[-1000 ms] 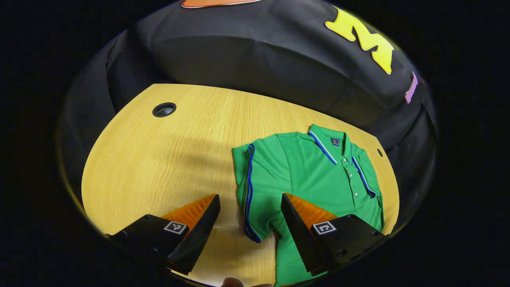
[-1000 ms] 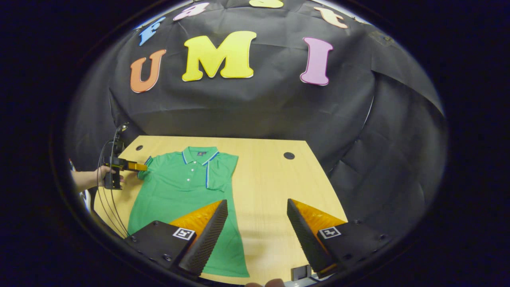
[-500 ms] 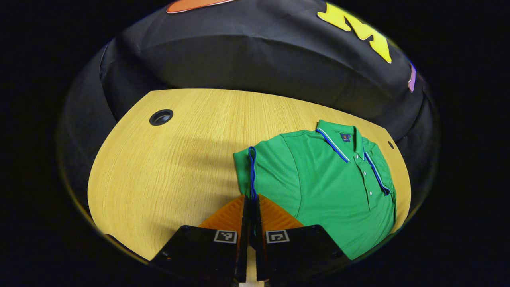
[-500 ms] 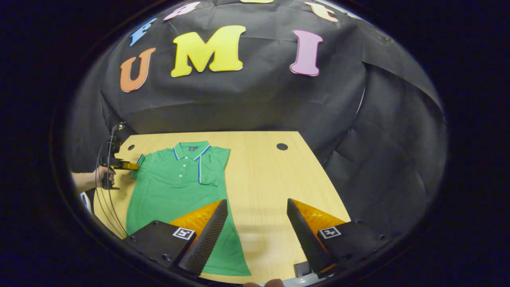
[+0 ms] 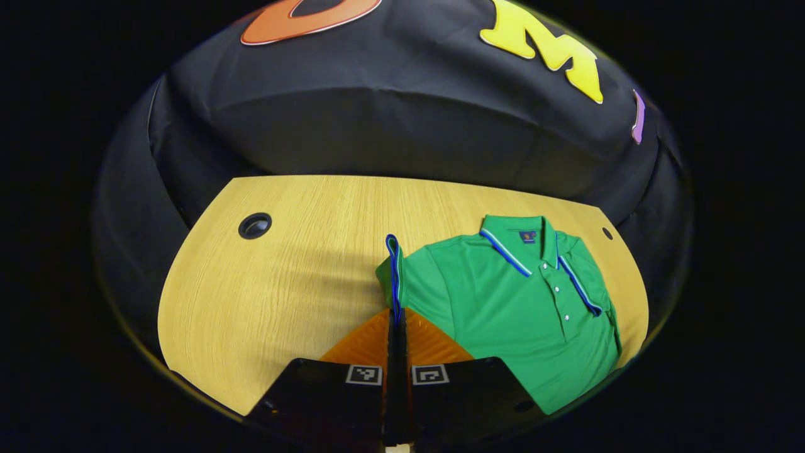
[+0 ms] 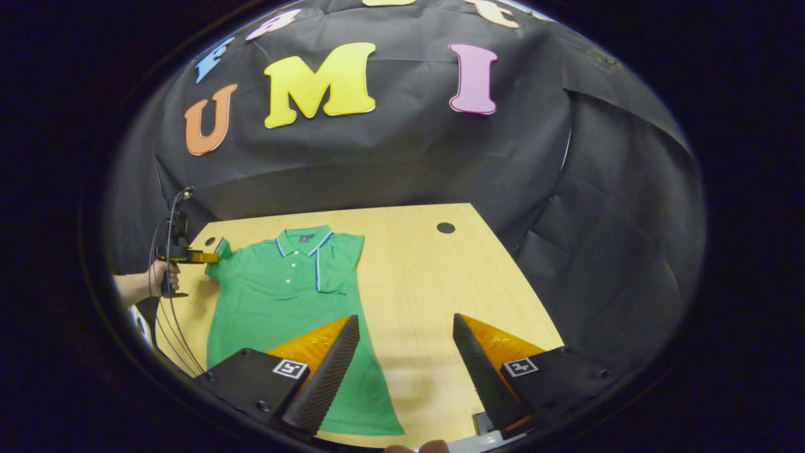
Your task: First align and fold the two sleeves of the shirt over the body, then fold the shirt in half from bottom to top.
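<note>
Left gripper view has my left tongs (image 5: 397, 314) at the bottom centre of the frame, pointing straight ahead over the table (image 5: 283, 283), the two fingers pressed flat together on the blue-piped cuff of the shirt's sleeve (image 5: 394, 277). The sleeve stands up on edge just above the fingertips, lifted off the wood, and the rest of the green shirt (image 5: 528, 314) spreads away to the right of the frame, collar (image 5: 519, 236) toward the upper right. A round cable hole (image 5: 255, 225) sits in the table at the left of the frame, well apart from the shirt.

Right gripper view shows that same left tongs (image 6: 210, 257) far off at the left edge of the frame, my hand (image 6: 160, 274) wrapped round its upright handle with the forearm coming in level from the left, cables hanging below it. Its tip touches the sleeve at the shirt's left corner.

My right tongs (image 6: 405, 349) fill the bottom of this view, spread wide with nothing between the fingers. The left finger hangs over the lower right part of the shirt (image 6: 283, 302); the right finger is over bare table (image 6: 427, 277). The shirt lies flat, collar toward the back wall, and the right-side sleeve (image 6: 339, 264) is already folded over the body.
</note>
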{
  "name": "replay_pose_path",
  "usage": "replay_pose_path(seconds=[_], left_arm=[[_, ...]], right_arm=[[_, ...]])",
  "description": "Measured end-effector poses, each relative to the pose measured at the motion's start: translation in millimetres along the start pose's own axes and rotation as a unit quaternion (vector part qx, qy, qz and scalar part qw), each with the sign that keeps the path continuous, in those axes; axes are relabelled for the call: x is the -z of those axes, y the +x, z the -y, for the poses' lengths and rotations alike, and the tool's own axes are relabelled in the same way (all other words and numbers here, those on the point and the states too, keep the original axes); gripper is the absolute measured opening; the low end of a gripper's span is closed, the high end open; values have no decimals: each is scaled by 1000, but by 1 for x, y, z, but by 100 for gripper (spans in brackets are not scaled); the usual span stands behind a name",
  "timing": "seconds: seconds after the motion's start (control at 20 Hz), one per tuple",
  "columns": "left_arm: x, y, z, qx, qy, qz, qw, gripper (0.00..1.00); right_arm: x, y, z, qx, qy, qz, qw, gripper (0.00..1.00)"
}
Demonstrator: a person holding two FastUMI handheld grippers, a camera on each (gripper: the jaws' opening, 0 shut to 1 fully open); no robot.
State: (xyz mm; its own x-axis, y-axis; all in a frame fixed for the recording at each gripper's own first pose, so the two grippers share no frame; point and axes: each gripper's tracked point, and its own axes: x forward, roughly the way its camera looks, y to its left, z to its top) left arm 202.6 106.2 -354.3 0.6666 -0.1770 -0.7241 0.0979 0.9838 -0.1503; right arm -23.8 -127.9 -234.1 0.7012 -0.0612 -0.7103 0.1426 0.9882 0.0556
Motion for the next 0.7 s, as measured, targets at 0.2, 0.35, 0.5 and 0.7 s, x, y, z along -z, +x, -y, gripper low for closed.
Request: replay_pose_path(seconds=[0.2,0.35,0.5,0.7], left_arm=[[-14,-6,24,11,17,10,1000,4],[-21,-6,52,25,23,12,999,3],[-19,1,80,33,26,4,999,4],[-14,9,108,37,24,-2,999,3]], right_arm=[[-2,-7,9,2,4,12,1000,97],[0,-13,22,9,11,15,1000,96],[-1,-20,39,19,21,21,999,96],[0,-27,63,40,25,31,998,96]])
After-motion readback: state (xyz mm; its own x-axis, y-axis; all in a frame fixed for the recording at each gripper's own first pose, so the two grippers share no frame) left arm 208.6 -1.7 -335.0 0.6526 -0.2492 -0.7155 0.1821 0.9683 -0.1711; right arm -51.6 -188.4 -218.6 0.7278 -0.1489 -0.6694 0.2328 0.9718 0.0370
